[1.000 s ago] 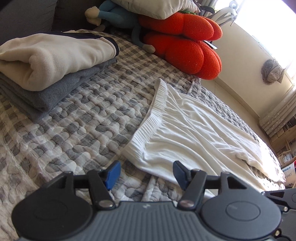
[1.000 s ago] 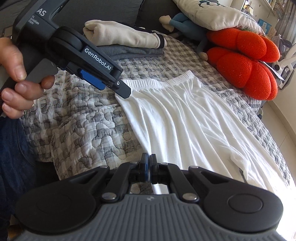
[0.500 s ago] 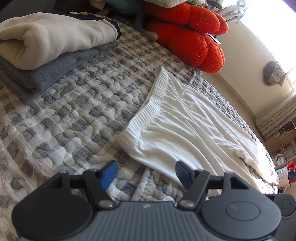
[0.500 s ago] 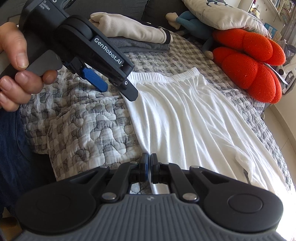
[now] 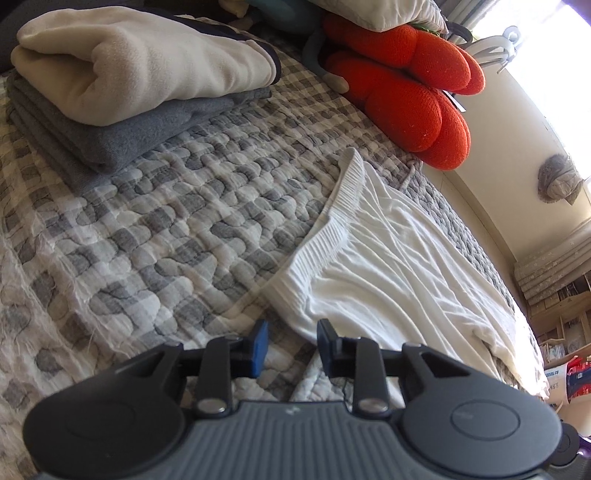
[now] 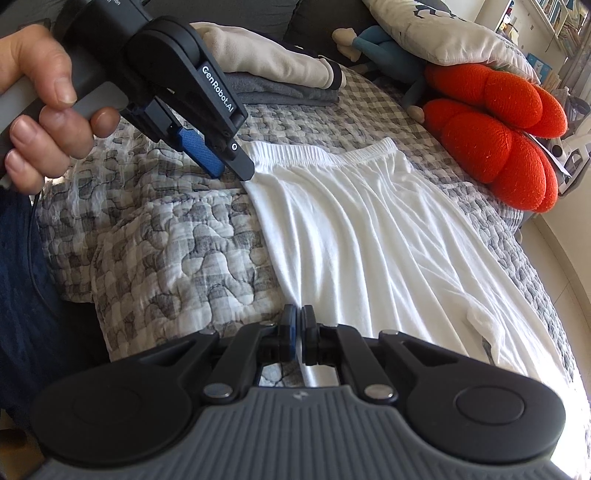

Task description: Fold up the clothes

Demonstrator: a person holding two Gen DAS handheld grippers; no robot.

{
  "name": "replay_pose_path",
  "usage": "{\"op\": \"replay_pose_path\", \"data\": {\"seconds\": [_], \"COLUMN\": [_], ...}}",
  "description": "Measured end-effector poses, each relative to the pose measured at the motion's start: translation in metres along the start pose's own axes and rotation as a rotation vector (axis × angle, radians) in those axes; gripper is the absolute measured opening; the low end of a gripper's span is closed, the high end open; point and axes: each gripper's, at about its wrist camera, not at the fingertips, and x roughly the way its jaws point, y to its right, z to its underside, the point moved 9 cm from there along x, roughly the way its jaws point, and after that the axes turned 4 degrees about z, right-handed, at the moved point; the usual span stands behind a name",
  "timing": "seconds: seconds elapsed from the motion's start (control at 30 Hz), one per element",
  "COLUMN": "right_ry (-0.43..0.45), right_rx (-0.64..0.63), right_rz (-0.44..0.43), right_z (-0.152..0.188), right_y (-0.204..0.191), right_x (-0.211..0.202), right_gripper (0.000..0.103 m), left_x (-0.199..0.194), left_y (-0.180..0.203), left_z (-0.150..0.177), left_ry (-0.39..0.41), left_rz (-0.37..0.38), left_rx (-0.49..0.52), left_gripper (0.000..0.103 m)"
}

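A bed covered with a grey-and-white checked quilt fills the room's near side, its puckered surface bright where sun comes in from the window on the right. Spread flat across it lies a white garment with a ribbed elastic waistband, the band toward the pile of folded things, the rest running away toward the far edge of the bed. Well apart from it sits a folded stack: a cream fleece on top of grey folded clothes. Beyond, at the head of the bed, an orange knitted cushion lies under a pale pillow, with a blue-limbed stuffed doll beside them.

The left tool has just been narrowing; its blue pads stand a small gap apart at the near corner of the waistband, and in the right wrist view its tip touches that corner, though whether cloth is pinched between the pads I cannot tell. A hand grips its handle. The right tool is closed pad to pad at the garment's near side edge; whether any fabric is caught there is hidden by the fingers themselves.

The far hem washes out in the glare. Shelves at the right edge are too distorted to read.
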Motion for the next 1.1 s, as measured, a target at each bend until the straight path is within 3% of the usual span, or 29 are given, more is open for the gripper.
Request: {"op": "replay_pose_path", "data": {"seconds": [0.13,0.23,0.3,0.37,0.4,0.7,0.9,1.1], "right_ry": [0.003,0.004,0.004,0.006,0.008,0.043,0.065,0.034], "right_rx": [-0.001,-0.004,-0.004,-0.003,-0.004,-0.017,0.042,0.064], "right_rz": [0.008,0.014,0.016,0.016,0.017,-0.004,-0.087,-0.121], "right_z": [0.0,0.0,0.0,0.001,0.001,-0.003,-0.012,-0.005], "right_y": [-0.001,-0.001,-0.001,-0.001,-0.001,-0.008,-0.011,-0.015], "right_x": [0.0,0.0,-0.001,-0.001,-0.002,-0.009,-0.019,-0.012], "right_gripper": [0.003,0.003,0.003,0.003,0.003,0.002,0.001,0.001], "left_x": [0.005,0.012,0.015,0.018,0.02,-0.007,-0.014,-0.012], "left_y": [0.004,0.008,0.011,0.011,0.01,-0.003,-0.008,-0.014], "left_z": [-0.003,-0.008,-0.013,-0.016,-0.015,-0.02,-0.022,-0.02], "left_ry": [-0.016,-0.008,0.008,0.012,0.004,0.086,0.084,0.068], "left_rz": [0.059,0.065,0.046,0.018,0.015,0.043,0.107,0.104], "left_rx": [-0.045,-0.066,-0.061,-0.035,-0.035,-0.091,-0.141,-0.179], "left_gripper": [0.061,0.064,0.058,0.033,0.006,0.005,0.005,0.005]}}
